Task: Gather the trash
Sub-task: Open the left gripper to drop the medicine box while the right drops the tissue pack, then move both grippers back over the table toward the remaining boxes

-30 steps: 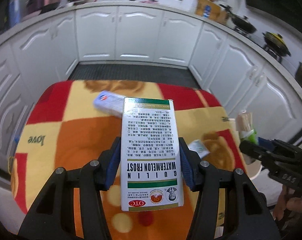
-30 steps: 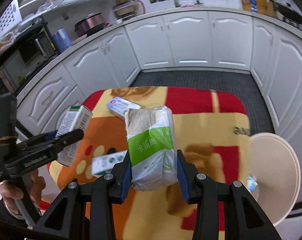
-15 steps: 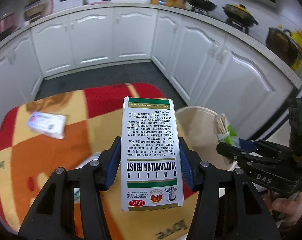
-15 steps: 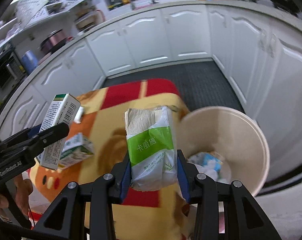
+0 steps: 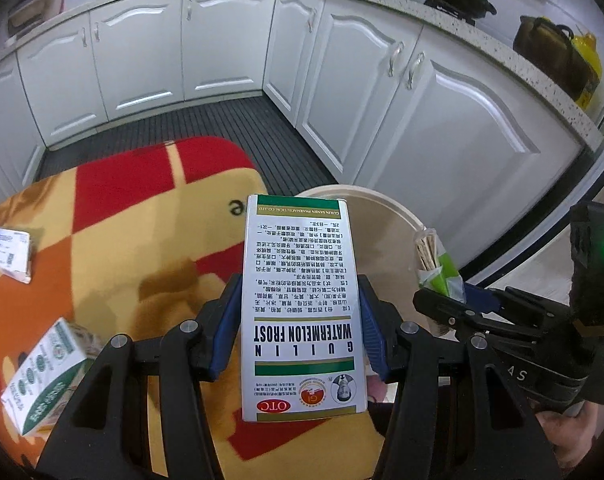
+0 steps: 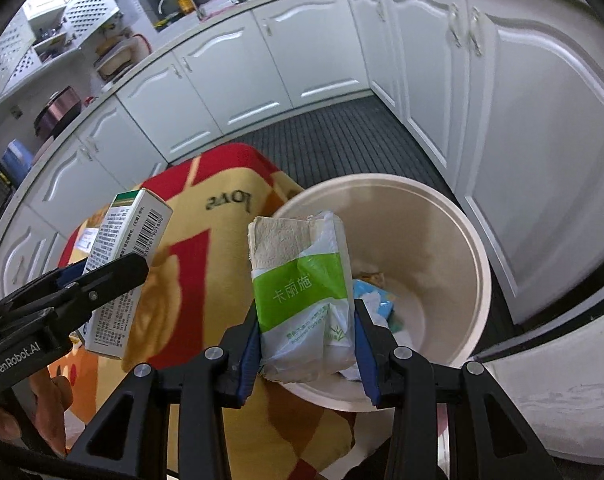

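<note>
We hold a medicine box (image 5: pixel 304 304) in our left gripper (image 5: pixel 300 334), a tissue pack (image 6: pixel 302 296) in our right gripper (image 6: pixel 307 338) over the bin's rim (image 6: pixel 476 240)

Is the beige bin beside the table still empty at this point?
No, the bin already holds crumpled white and blue trash at its bottom, seen from the right wrist.

A table draped in a red, orange and yellow blanket (image 5: pixel 114 216) filled the lower left; a white carton (image 5: pixel 8 254) and a green-and-white carton (image 5: pixel 46 376) lay on it.
</note>
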{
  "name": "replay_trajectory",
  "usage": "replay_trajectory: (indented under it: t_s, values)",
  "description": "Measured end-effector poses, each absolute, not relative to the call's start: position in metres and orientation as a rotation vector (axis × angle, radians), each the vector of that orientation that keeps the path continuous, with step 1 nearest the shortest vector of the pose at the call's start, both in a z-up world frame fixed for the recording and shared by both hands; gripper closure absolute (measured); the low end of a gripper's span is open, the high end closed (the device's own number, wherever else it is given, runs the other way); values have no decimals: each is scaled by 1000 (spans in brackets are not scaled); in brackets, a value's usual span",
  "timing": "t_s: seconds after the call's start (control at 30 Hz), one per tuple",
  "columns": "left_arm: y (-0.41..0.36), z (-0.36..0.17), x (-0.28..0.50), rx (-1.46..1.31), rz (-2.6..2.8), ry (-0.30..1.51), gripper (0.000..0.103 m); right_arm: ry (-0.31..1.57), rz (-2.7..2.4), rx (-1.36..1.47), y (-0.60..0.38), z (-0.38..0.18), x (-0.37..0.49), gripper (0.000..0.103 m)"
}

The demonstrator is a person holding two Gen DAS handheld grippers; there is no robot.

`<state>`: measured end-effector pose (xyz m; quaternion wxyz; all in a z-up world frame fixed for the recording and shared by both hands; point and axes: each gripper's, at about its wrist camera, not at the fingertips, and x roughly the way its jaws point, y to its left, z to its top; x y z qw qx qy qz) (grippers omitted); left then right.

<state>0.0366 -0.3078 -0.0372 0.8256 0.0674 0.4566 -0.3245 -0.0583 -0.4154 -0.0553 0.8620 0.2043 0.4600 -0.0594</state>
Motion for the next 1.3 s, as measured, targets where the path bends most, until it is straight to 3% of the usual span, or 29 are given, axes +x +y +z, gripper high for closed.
replay_trajectory:
  t_s: [0.4, 0.5, 0.63, 1.3]
  values:
    - [-331, -53, 38, 143, -731, 1003, 50, 982, -171, 463, -434, -71, -59, 64]
    - [-334, -56, 39, 126, -743, 1012, 50, 987, -189, 469, -437, -74, -59, 55]
    - [-334, -59, 39, 110, -754, 1029, 39, 987, -211, 482, -442, -76, -62, 53]
    - [-305, -39, 28, 124, -695, 977, 39, 1000, -172, 473, -423, -68, -56, 51]
